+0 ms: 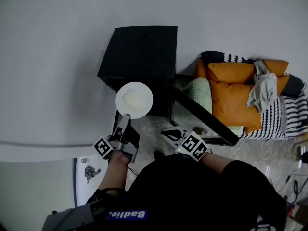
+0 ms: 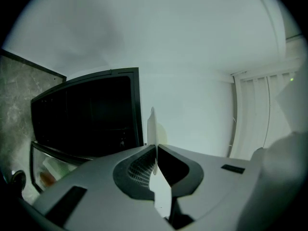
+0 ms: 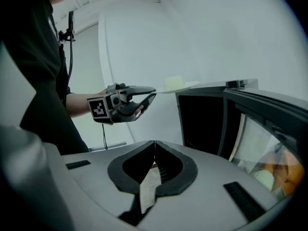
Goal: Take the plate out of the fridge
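White wall point(image 1: 57, 28) behind: left gripper point(image 1: 127, 117) pinches plate point(image 1: 134, 100).

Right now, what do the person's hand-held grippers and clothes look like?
The left hand-held gripper and the right hand-held gripper are grey, black inside the jaws. Each carries a cube with black-and-white square markers. The person wears a black top.

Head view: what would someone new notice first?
The white plate with a pale lump on it stands out, clamped by its rim in the left hand-held gripper just in front of the black fridge. The fridge's glass door hangs open to the right. Beyond it, bright orange cushions are piled on striped bedding.
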`<state>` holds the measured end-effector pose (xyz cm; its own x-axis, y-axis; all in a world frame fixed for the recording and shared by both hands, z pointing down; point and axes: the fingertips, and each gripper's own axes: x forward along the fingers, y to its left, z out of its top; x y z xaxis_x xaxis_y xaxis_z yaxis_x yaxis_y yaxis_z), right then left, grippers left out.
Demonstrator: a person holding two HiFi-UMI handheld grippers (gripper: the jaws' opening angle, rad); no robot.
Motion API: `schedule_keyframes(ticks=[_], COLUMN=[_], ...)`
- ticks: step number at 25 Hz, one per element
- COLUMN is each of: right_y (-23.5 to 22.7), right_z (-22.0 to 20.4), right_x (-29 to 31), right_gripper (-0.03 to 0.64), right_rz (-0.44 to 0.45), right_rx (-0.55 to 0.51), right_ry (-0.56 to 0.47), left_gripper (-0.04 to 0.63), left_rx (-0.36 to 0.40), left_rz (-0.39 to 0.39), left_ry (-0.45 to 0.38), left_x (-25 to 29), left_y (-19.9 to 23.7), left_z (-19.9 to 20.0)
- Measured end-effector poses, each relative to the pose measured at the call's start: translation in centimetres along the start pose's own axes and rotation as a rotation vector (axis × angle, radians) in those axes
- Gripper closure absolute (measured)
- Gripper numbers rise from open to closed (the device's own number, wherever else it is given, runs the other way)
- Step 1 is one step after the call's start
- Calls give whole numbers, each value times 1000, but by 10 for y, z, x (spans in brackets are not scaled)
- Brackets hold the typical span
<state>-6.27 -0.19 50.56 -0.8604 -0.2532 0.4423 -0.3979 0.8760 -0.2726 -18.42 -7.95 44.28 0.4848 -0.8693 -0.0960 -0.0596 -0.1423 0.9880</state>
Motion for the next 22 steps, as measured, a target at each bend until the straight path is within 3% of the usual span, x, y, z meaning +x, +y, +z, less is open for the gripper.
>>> schedule_keyframes(ticks=[4, 22], right_y=[-1, -13], right_z=[0, -12], right_x=[0, -7], right_gripper=[606, 606], right_rz=[1, -32], right_rx=[9, 28], right_ry=[4, 39], left_gripper=[578, 578], left_rx=[12, 10], left_rz=[-26, -10], left_ry=[-5, -81], left_x=[16, 79], left_y=[-11, 5], left_z=[9, 57])
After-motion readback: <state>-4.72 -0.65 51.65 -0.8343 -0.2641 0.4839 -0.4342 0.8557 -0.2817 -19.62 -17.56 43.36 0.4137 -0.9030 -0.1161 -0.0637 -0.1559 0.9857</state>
